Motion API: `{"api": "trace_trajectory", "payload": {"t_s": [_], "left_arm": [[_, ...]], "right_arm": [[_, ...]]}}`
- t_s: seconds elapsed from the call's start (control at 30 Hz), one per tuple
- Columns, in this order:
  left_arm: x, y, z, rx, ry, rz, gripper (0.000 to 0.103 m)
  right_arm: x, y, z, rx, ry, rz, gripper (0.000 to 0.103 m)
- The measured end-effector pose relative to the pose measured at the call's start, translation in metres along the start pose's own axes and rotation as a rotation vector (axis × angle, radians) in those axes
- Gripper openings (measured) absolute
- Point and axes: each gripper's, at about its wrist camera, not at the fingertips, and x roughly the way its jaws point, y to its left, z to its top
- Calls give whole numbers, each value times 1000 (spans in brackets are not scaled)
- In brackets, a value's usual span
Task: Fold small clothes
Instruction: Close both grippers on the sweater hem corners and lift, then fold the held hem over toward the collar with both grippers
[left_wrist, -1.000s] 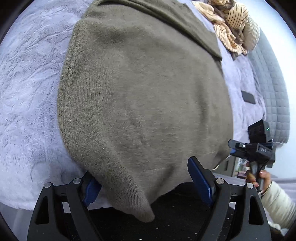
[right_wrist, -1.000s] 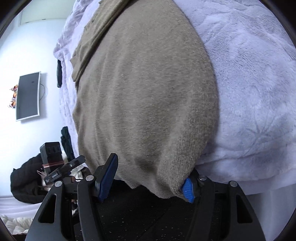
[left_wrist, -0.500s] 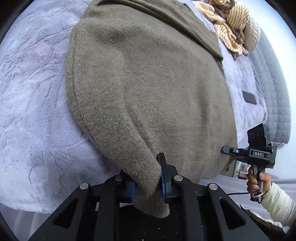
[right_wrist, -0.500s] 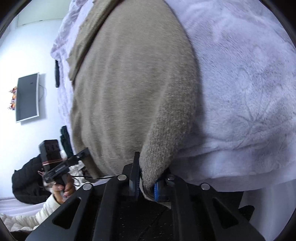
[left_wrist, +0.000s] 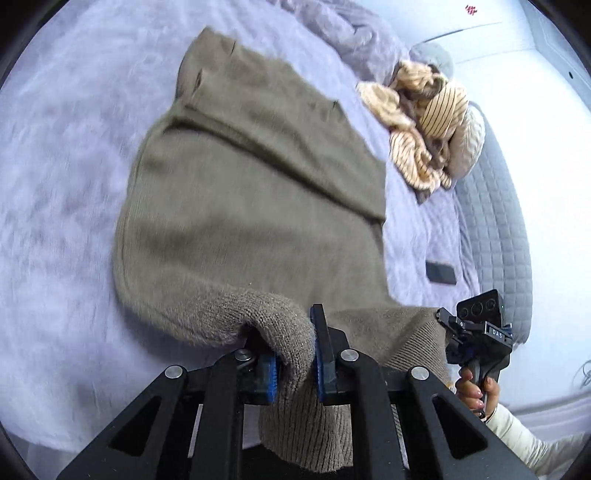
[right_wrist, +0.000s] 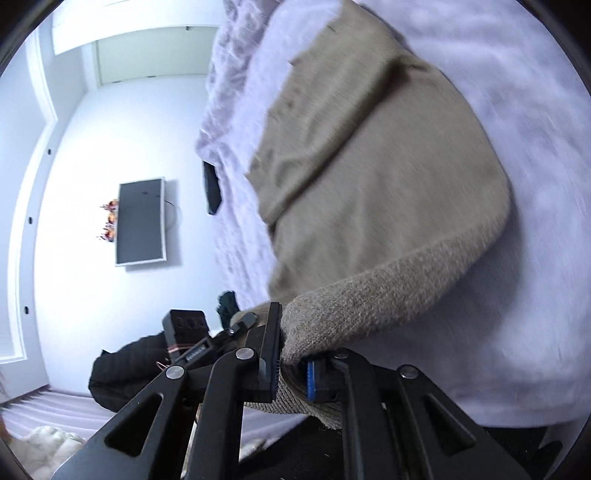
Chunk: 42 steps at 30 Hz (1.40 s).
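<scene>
Olive-brown knit sweater (left_wrist: 251, 206) is lying spread on the pale lilac fleece blanket (left_wrist: 62, 192) covering the bed, far end flat, with a folded-over panel running diagonally across its upper part. Near hem is lifting off the blanket and bunching at both corners.

Left gripper (left_wrist: 293, 363) is clamping the near hem corner: blue pads pressed tight on a thick roll of knit, ribbed edge hanging down below the jaws. Right gripper (right_wrist: 290, 369) is doing the same on the other hem corner, jaws closed on the ribbed band, fabric stretching up and away from it to the bed. In the left wrist view the right gripper is showing at the right edge, a hand (left_wrist: 474, 391) in a cream sleeve (left_wrist: 532, 446) wrapping its handle.

Further out: heap of striped tan clothes (left_wrist: 424, 125) is sitting past the sweater, well apart from it. Dark flat phone-like object (left_wrist: 440, 272) is lying on the blanket beside the sweater's right edge. Grey quilted cover (left_wrist: 495, 229) is running along the bed edge. Wall-mounted screen (right_wrist: 140, 221) is showing in the right wrist view, black jacket (right_wrist: 125, 365) piled below it.
</scene>
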Motion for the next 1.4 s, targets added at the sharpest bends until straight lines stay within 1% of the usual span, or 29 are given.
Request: {"api": "trace_trajectory", "payload": {"t_s": [0.07,0.2,0.3,0.43,0.5,0.53,0.63,0.73,0.77,0.8,0.83,0.9,1.0,1.07,1.13,1.17,1.23,1.3,1.33,1.37,1.4], "left_arm": [[-6,-10,21,8,-39,-12,15],[-17,-25,66,45,-109,-19,15],[-13,-35,103,74,-144,0,15],[-1,-39,153,87,-187,25,15],[9,-35,174,77,-199,34,15],[16,-32,186,69,-202,44,15],[41,-12,211,33,-192,90,15],[69,14,222,-20,-165,146,16],[77,23,224,-39,-164,184,16],[82,31,224,-56,-158,209,16],[88,39,226,-83,-147,214,16],[95,52,228,-129,-138,224,22],[95,53,230,-138,-131,226,22],[91,47,229,-121,-119,228,23],[88,38,225,-77,-92,235,23],[87,35,223,-62,-76,232,23],[87,29,216,-48,-39,201,23],[92,24,213,-34,8,164,23],[96,22,211,-29,34,145,23],[101,21,212,-30,53,127,23],[106,19,214,-38,63,113,23]], "right_arm": [[-3,18,19,-33,-18,28,11],[-3,50,61,-99,-39,49,11],[2,67,100,-146,-46,33,11],[13,78,154,-169,-61,7,11],[18,77,180,-166,-63,-5,11],[23,74,196,-159,-58,-23,11],[43,54,230,-130,-34,-100,11],[62,28,255,-81,-17,-157,11],[70,19,263,-64,-10,-177,11],[75,12,267,-54,-5,-192,11],[81,5,271,-47,5,-207,11],[91,-6,279,-33,21,-241,13],[95,-16,286,9,23,-276,22],[92,-18,284,23,32,-266,42],[88,-15,276,5,45,-253,52],[85,-14,271,-1,54,-247,53],[81,-13,257,-12,81,-217,53],[81,-13,248,-33,104,-218,51],[83,-12,245,-51,116,-224,40],[85,-10,245,-64,120,-227,20],[87,-9,247,-70,118,-229,16]]}}
